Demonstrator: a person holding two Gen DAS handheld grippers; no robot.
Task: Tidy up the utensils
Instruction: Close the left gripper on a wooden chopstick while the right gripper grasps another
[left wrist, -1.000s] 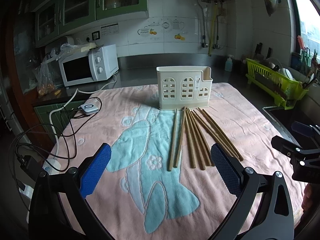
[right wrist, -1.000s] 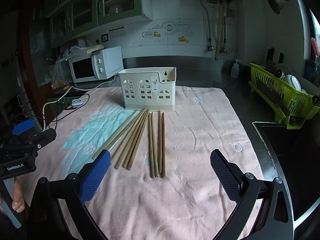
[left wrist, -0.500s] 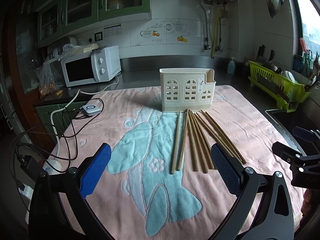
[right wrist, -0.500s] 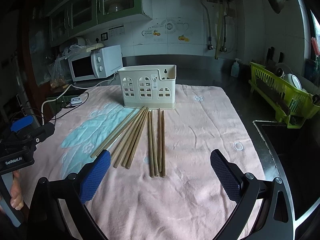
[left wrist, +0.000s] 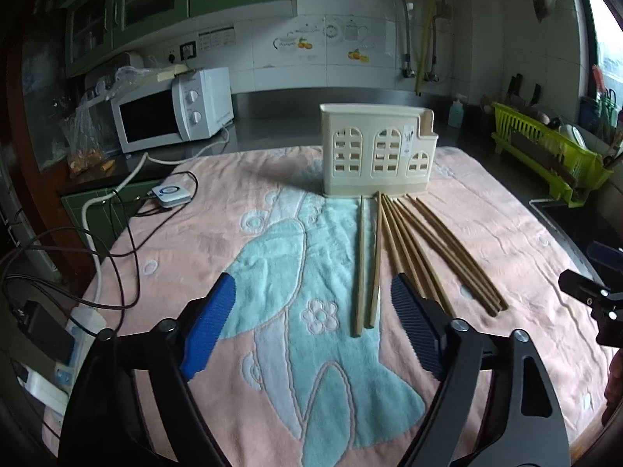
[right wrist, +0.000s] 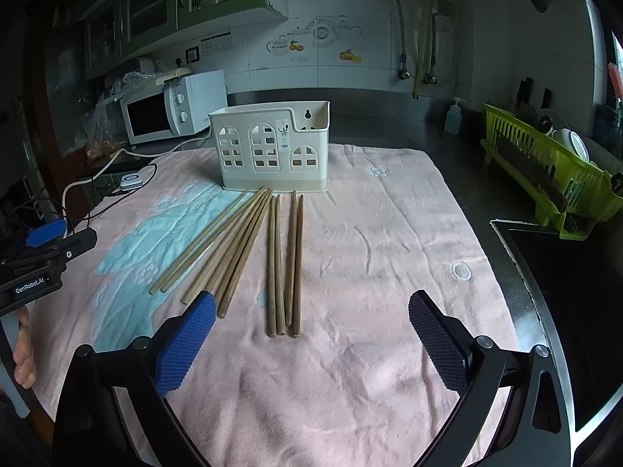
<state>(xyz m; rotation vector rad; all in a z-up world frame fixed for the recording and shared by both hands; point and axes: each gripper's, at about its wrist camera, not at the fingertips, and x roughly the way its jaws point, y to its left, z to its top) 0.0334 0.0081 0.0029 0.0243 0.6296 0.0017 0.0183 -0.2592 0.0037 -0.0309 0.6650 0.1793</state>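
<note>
Several wooden chopsticks [left wrist: 405, 249] lie fanned on a pink towel [left wrist: 218, 233] in front of a cream utensil holder [left wrist: 375, 153] with arched cut-outs. In the right wrist view the chopsticks [right wrist: 284, 260] lie just ahead of my right gripper [right wrist: 311, 319], with the holder [right wrist: 272, 151] behind them. My left gripper [left wrist: 313, 303] is open and empty, just short of the near ends of the left pair of chopsticks. My right gripper is open and empty, wide apart above the near ends.
A white microwave [left wrist: 171, 111] stands at the back left, with cables and a small white device [left wrist: 170, 193] at the towel's left edge. A green dish rack [left wrist: 545, 155] stands at the right, next to a dark sink [right wrist: 564, 272].
Both grippers have moved forward toward the chopsticks and the holder. The left gripper's fingers have drawn somewhat closer together.
</note>
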